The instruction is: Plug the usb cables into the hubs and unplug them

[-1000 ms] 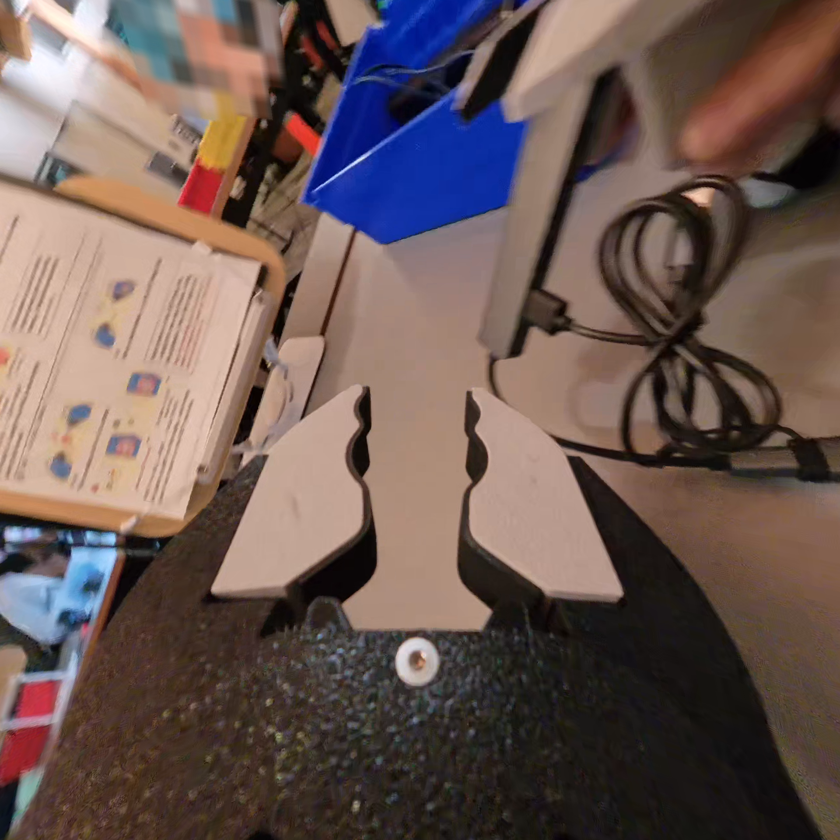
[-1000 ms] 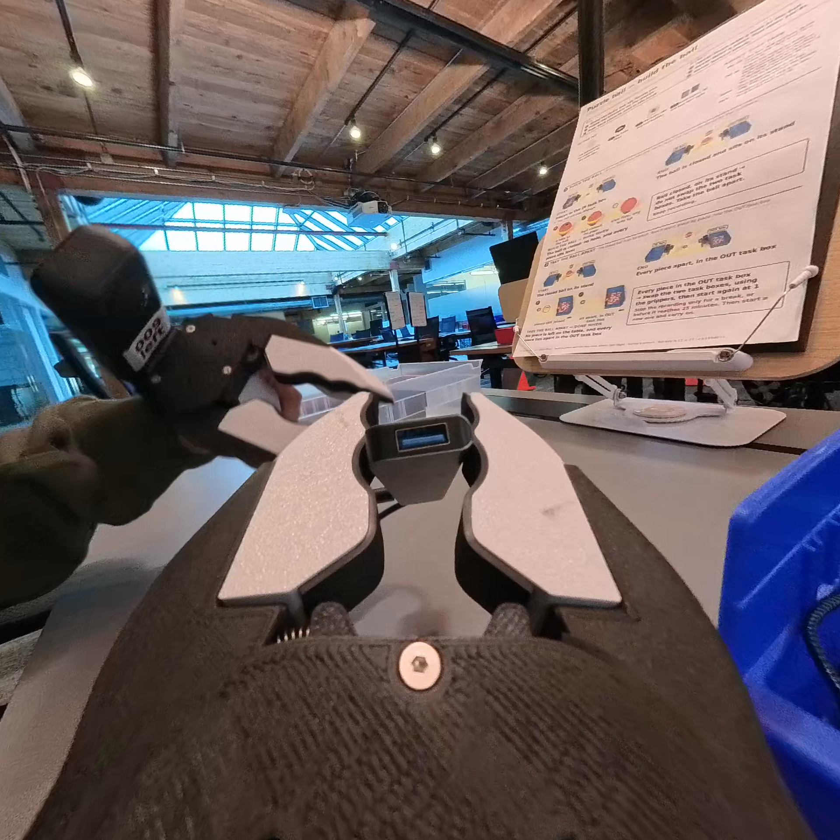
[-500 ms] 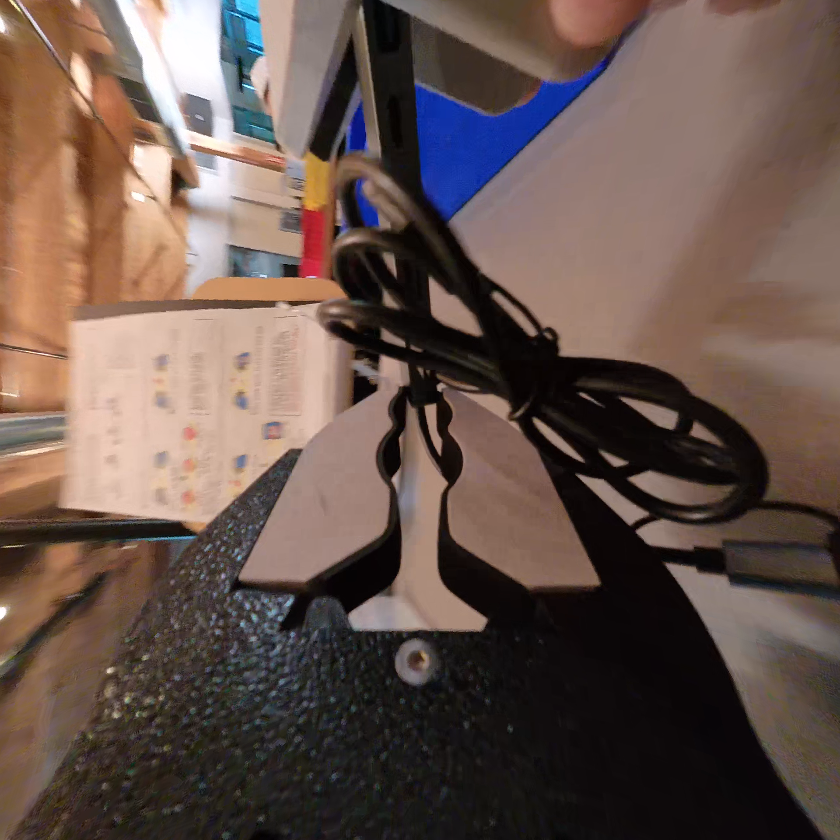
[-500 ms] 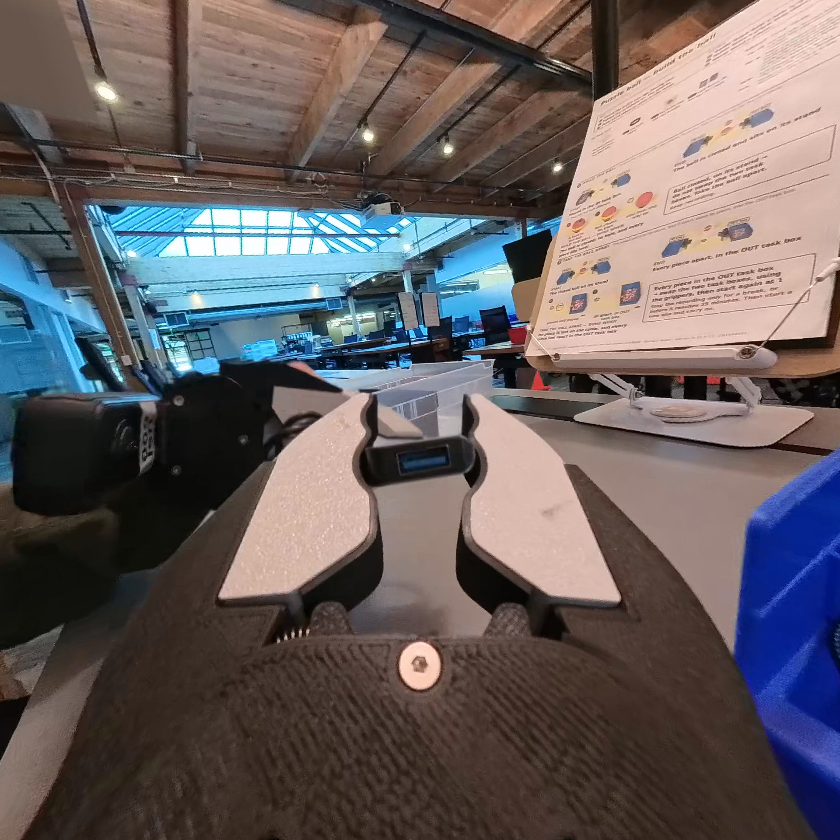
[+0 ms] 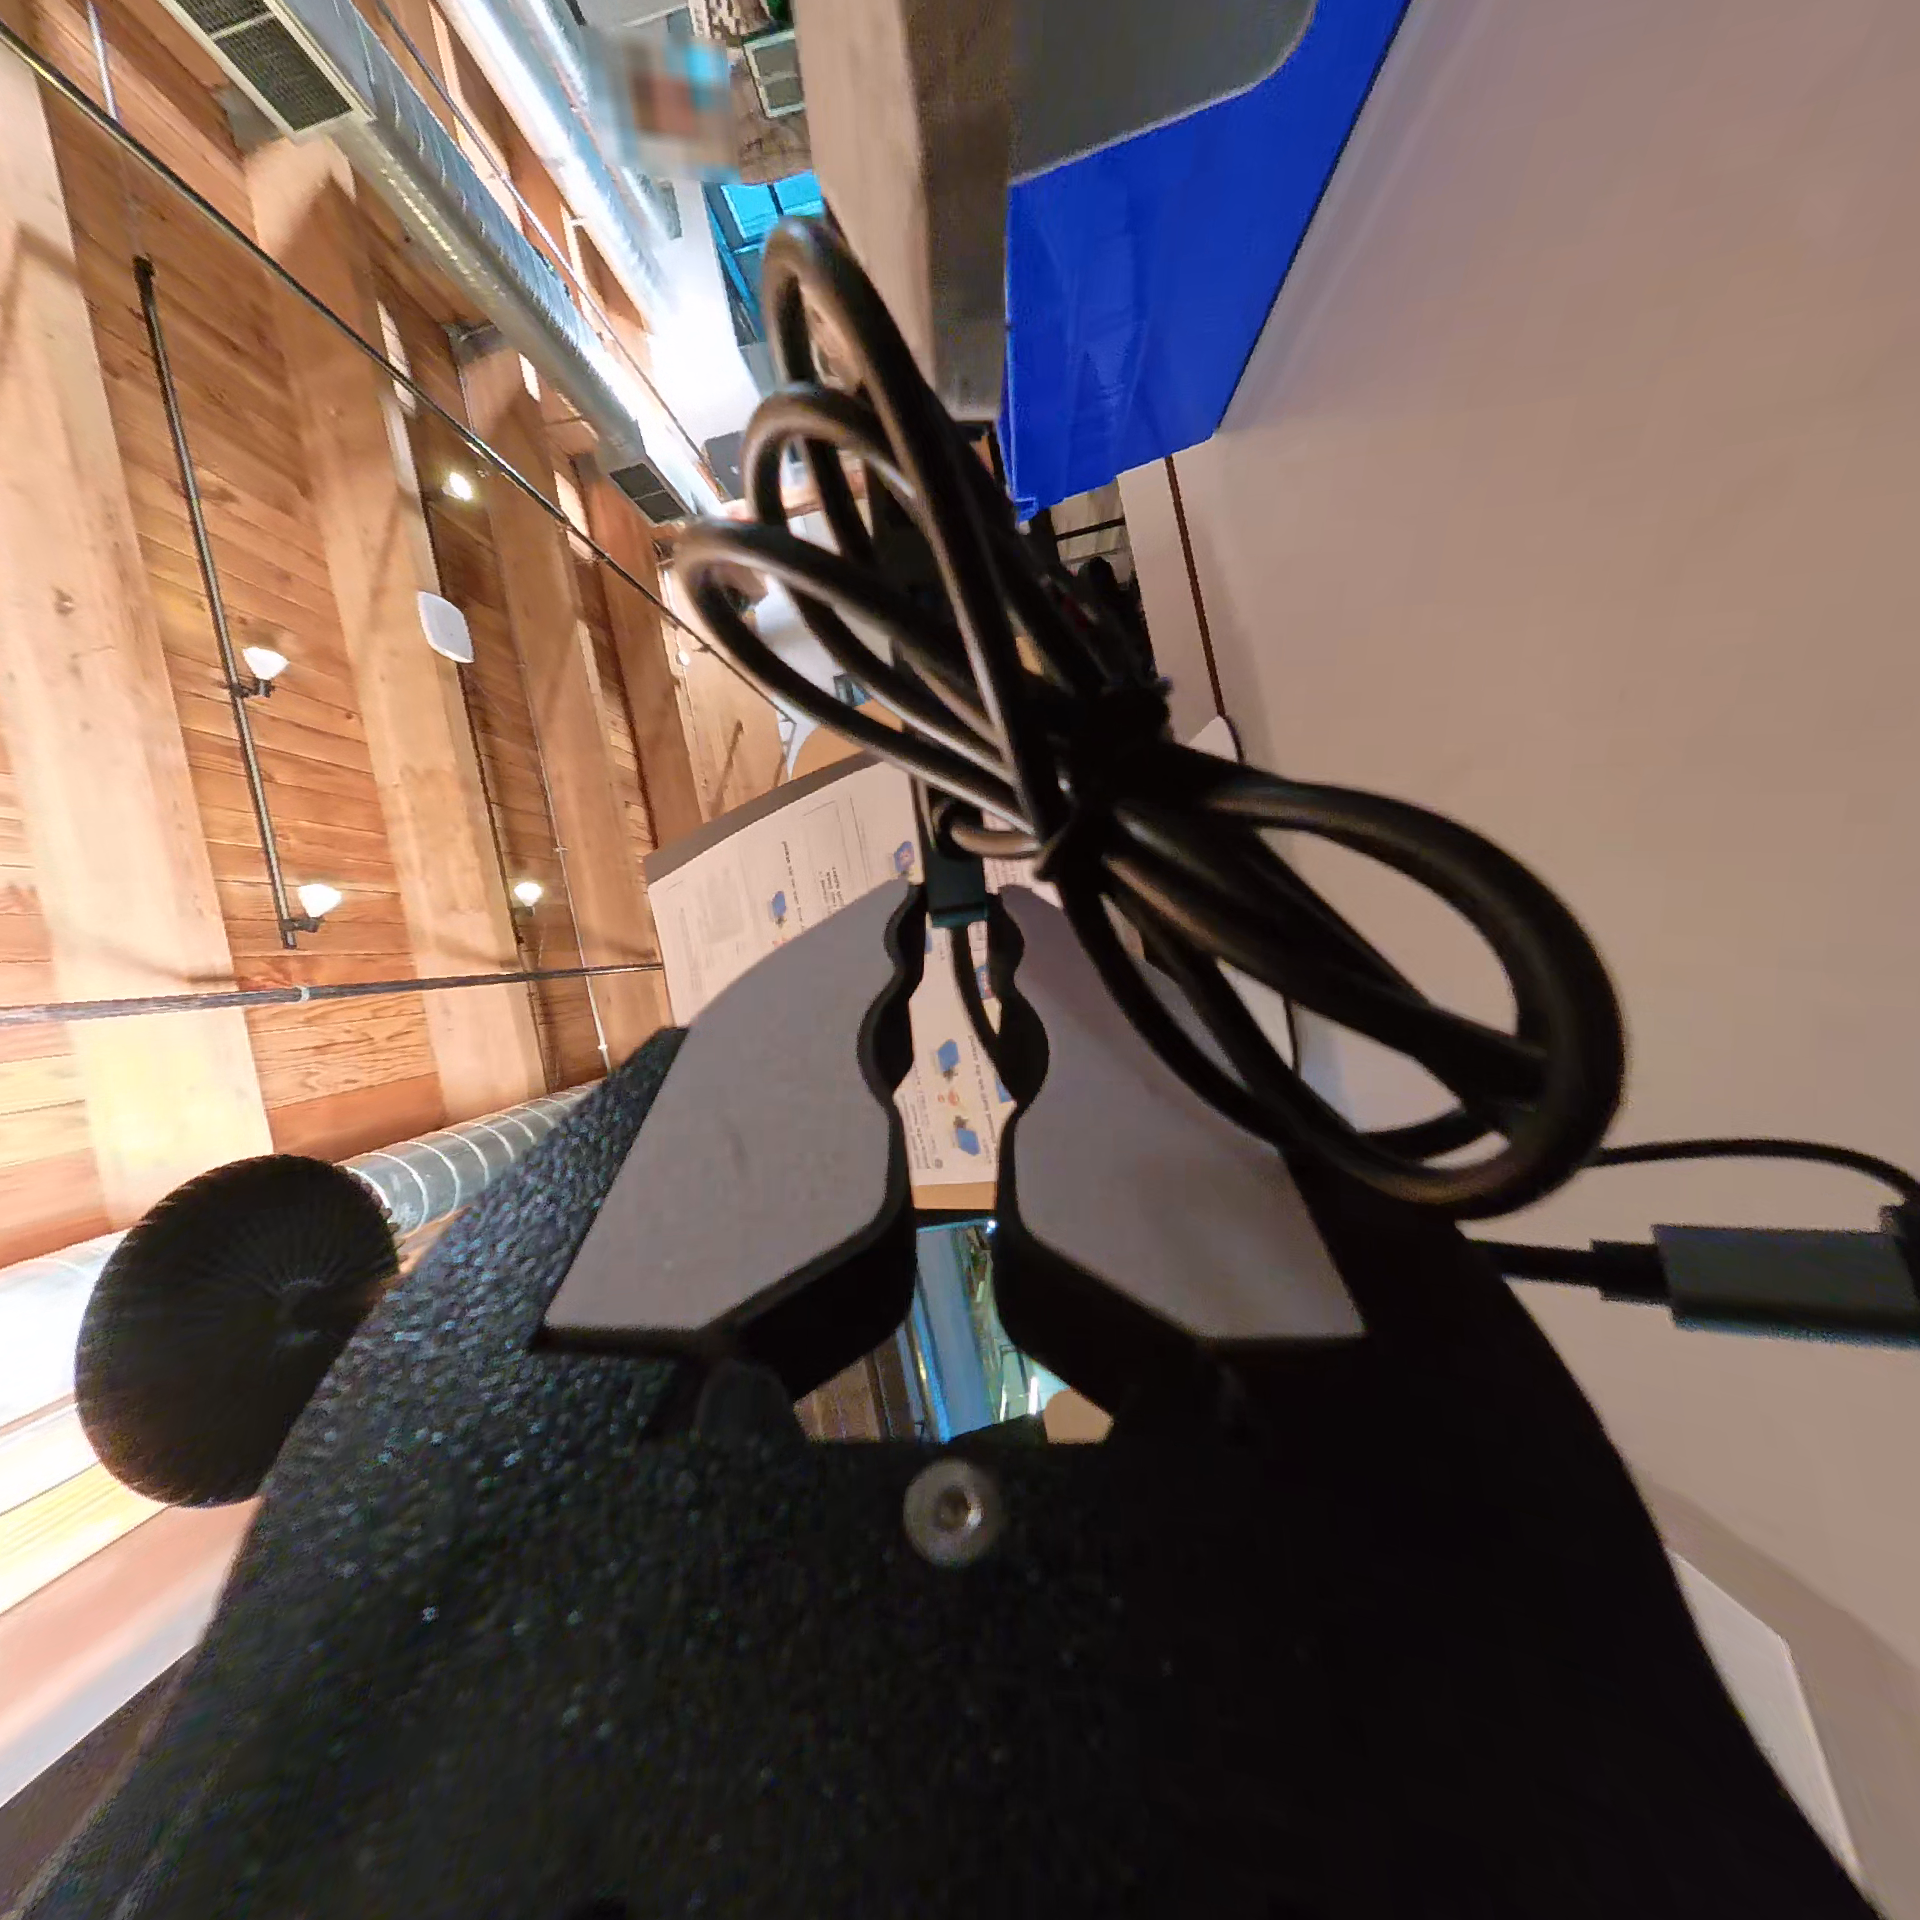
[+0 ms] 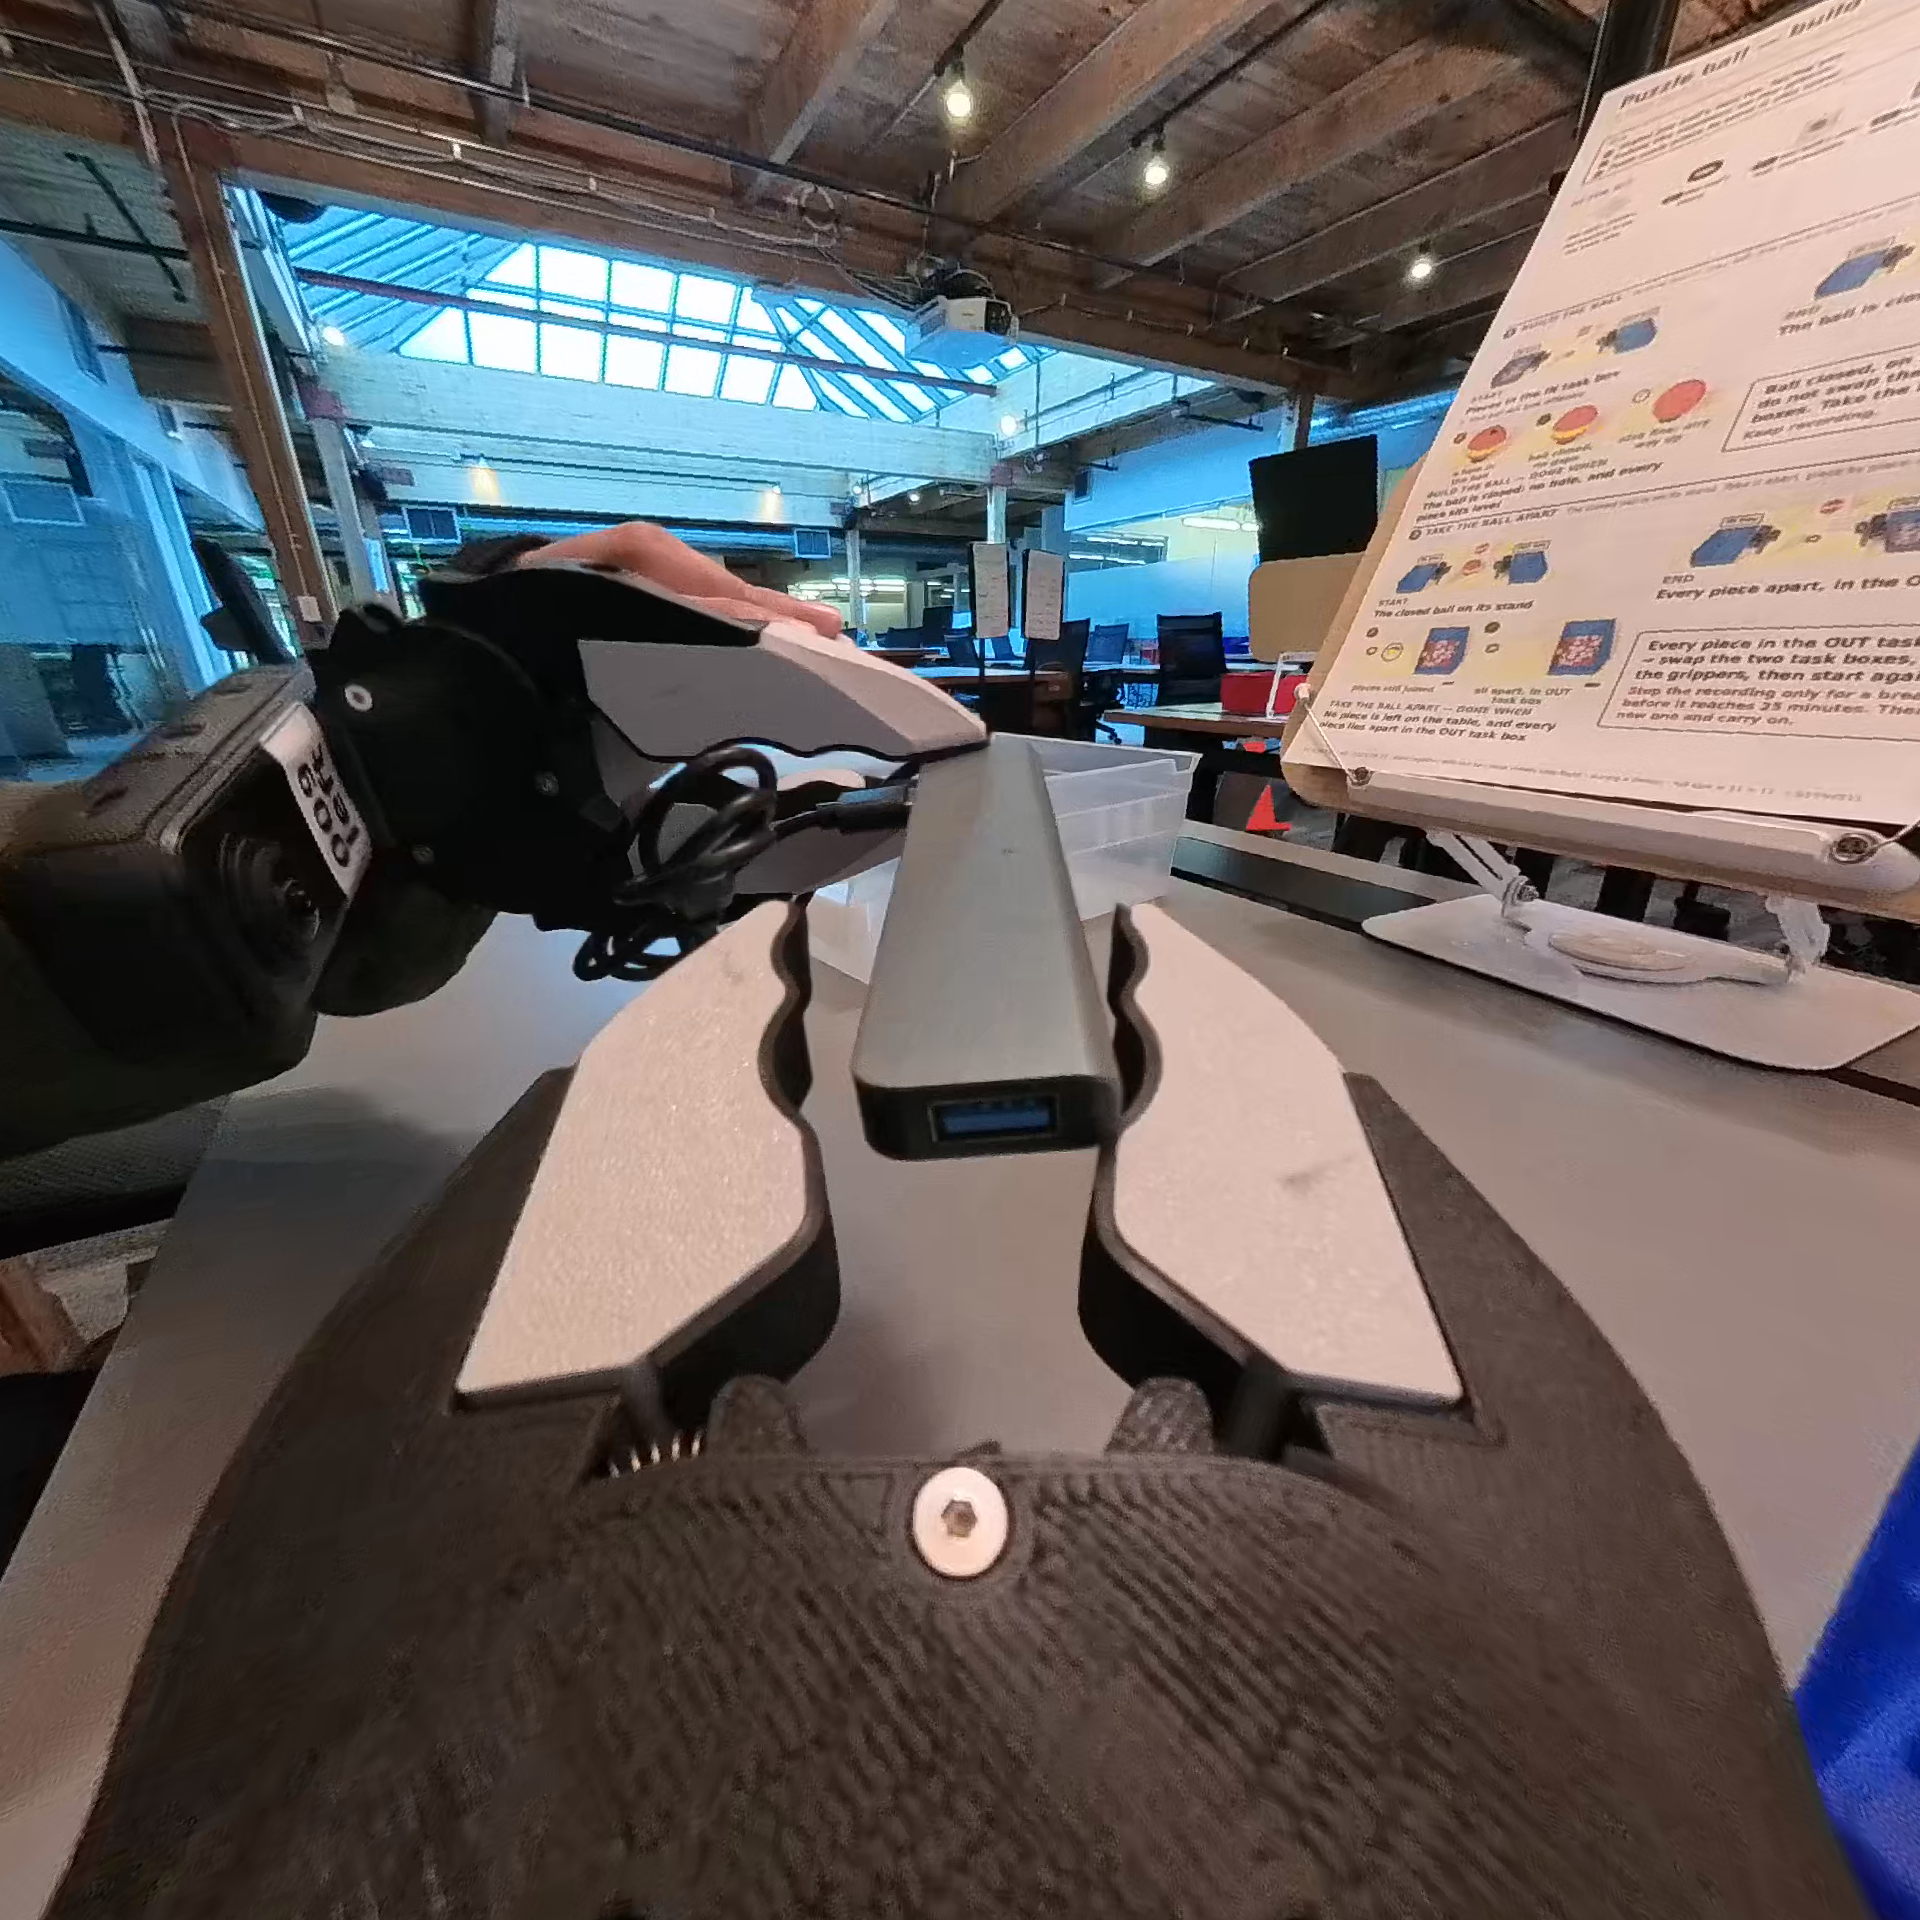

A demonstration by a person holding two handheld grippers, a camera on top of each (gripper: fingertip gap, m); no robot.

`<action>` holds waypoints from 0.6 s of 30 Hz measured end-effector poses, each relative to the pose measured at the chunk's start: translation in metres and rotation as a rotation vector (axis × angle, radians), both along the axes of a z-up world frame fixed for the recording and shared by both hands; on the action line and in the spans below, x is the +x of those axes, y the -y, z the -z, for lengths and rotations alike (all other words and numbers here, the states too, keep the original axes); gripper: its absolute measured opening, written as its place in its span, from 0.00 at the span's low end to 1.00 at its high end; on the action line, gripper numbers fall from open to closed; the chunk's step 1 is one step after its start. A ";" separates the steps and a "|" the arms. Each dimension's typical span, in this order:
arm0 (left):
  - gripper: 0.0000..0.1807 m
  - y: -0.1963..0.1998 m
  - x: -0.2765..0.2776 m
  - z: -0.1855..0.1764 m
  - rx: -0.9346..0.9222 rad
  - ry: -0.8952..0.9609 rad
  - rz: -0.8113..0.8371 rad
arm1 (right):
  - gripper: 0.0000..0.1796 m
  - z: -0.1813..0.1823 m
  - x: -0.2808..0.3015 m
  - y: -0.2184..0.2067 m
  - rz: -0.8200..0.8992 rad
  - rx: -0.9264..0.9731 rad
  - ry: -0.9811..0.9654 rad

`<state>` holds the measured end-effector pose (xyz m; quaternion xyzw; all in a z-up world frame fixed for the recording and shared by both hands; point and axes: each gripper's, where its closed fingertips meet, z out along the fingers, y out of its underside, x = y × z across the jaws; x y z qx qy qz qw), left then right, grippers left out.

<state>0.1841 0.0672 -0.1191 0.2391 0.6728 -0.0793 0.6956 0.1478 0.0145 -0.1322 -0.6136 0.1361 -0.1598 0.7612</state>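
Observation:
My right gripper (image 6: pixel 958 920) is shut on a grey USB hub (image 6: pixel 977 935), held lengthwise between its fingers above the table, a blue port facing the camera. My left gripper (image 6: pixel 914 800) comes in from the left, rolled on its side, at the hub's far end. In the left wrist view my left gripper (image 5: pixel 956 909) is shut on a black USB plug (image 5: pixel 954 883) at its fingertips. The black coiled cable bundle (image 5: pixel 1195 831) hangs over its right finger; it also shows in the right wrist view (image 6: pixel 686 862). A second loose connector (image 5: pixel 1787 1283) lies at the right. The plug's seating in the hub is hidden.
An instruction sheet on a stand (image 6: pixel 1662 468) rises at the right rear of the grey table (image 6: pixel 1558 1195). A clear plastic container (image 6: pixel 1122 800) sits behind the hub. A blue bin (image 5: pixel 1122 312) stands close by, its edge also at my right (image 6: pixel 1870 1714). Some 7 cm of space lies between my two pairs of fingers.
My left gripper has rolled onto its side, moved in to the hub and closed from open onto the plug. The hub now lies deeper between my right fingers.

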 end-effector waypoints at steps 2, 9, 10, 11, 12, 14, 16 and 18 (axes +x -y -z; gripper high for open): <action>0.05 -0.002 0.001 0.000 0.004 0.010 -0.003 | 0.31 0.000 -0.001 0.000 -0.012 0.006 -0.005; 0.05 -0.004 0.001 0.000 0.025 0.057 0.003 | 0.26 0.003 0.004 0.001 0.001 -0.008 -0.043; 0.05 -0.004 0.000 -0.002 0.023 0.065 0.008 | 0.26 0.004 0.006 0.001 0.015 -0.016 -0.053; 0.05 -0.003 0.000 -0.004 0.027 0.083 0.013 | 0.27 0.005 0.006 0.000 0.011 -0.030 -0.056; 0.05 -0.004 0.000 -0.006 0.033 0.095 0.016 | 0.26 0.007 0.006 -0.001 0.007 -0.049 -0.063; 0.05 -0.005 0.000 -0.008 0.025 0.089 0.023 | 0.23 0.010 0.004 -0.003 -0.010 -0.071 -0.065; 0.05 -0.004 -0.001 -0.009 0.031 0.101 0.036 | 0.20 0.009 0.003 -0.003 -0.021 -0.067 -0.066; 0.05 -0.004 -0.001 -0.009 0.030 0.093 0.041 | 0.21 0.010 0.005 -0.003 -0.017 -0.067 -0.075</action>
